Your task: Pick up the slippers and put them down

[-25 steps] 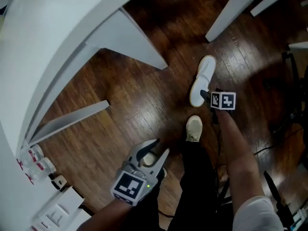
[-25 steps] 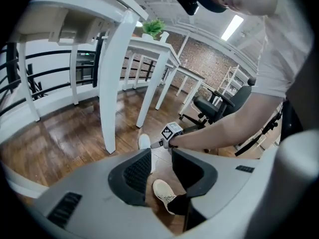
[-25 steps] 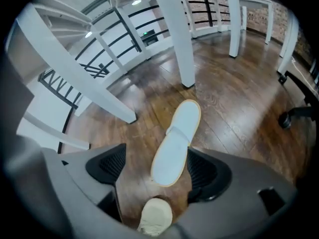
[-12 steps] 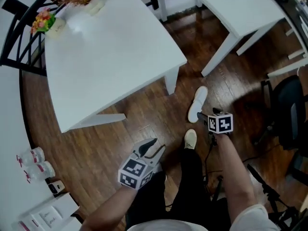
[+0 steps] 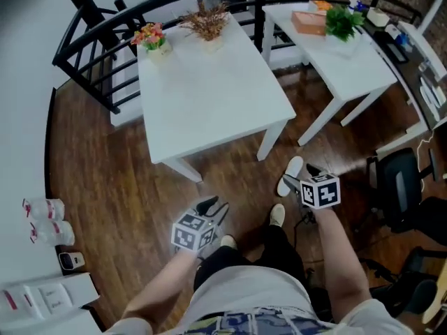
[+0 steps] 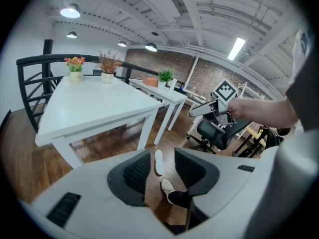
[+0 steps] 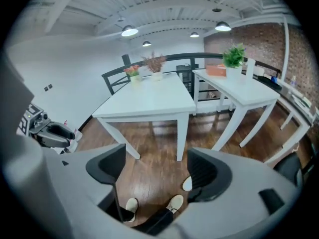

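One white slipper [image 5: 290, 175] lies flat on the dark wooden floor beside a table leg. My right gripper [image 5: 299, 176] hangs well above it, open and empty. In the right gripper view the slipper's tip [image 7: 187, 184] peeks out beside the right jaw of that gripper [image 7: 154, 171]. My left gripper [image 5: 215, 206] is held up over the floor to the left of the person's legs, open with nothing in it. In the left gripper view the slipper [image 6: 158, 162] shows far below, through the gap of the gripper [image 6: 162, 172]. No second slipper is in sight.
The person's two shoes [image 5: 277, 215] [image 5: 227, 241] stand just behind the slipper. Two white tables [image 5: 209, 82] [image 5: 335, 54] with potted plants stand ahead, with a black railing [image 5: 105, 40] behind them. An office chair [image 5: 398, 194] is at the right. Bottles [image 5: 45, 222] sit at the left.
Both grippers have risen high above the floor, and the head view has lifted to take in the tables. The slipper stays on the floor where the right gripper was.
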`<state>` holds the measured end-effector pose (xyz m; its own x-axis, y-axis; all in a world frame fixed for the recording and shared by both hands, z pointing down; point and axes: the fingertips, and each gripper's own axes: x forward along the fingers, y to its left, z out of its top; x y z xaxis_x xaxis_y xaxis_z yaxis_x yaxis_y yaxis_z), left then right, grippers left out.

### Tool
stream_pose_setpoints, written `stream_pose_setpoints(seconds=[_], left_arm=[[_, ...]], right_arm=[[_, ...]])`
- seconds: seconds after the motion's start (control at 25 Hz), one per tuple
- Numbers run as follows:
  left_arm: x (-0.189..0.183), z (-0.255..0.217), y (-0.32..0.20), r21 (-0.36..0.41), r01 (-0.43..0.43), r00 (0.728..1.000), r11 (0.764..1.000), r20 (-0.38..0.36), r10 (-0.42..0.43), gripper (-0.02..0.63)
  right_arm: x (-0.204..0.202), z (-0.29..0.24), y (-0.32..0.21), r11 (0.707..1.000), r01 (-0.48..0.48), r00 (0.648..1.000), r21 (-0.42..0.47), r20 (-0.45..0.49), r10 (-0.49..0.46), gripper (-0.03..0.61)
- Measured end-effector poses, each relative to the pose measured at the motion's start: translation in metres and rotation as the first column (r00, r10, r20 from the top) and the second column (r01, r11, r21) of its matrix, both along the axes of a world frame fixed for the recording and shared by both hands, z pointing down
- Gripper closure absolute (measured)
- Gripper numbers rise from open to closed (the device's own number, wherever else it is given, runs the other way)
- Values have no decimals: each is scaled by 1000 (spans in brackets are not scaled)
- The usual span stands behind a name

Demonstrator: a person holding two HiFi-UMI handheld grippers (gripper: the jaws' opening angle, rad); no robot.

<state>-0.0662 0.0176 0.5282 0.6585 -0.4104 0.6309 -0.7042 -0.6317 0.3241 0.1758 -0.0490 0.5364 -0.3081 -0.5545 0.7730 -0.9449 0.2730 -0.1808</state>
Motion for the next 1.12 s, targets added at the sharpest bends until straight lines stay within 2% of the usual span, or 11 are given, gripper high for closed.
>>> stream_pose_setpoints(seconds=[0.24, 0.44, 0.76, 1.12], left_arm=[[-66, -55, 9, 76, 56, 997, 996, -55, -52, 468], [-99, -64, 18, 46, 93, 992, 995, -84, -89, 468], [-118, -80, 24, 58, 120, 990, 991, -84, -115, 468], [-115, -78, 28, 23, 99, 993, 995, -73, -97, 468]], right_arm=[[-73, -74, 45, 995, 66, 998, 73, -7, -66, 173], [-96, -100, 69, 992, 73, 997, 102, -22, -72, 173], [-113, -108, 86, 991, 101, 995, 83, -36, -98, 173], [-115, -109, 88, 993, 102, 994, 62, -34, -100, 173]])
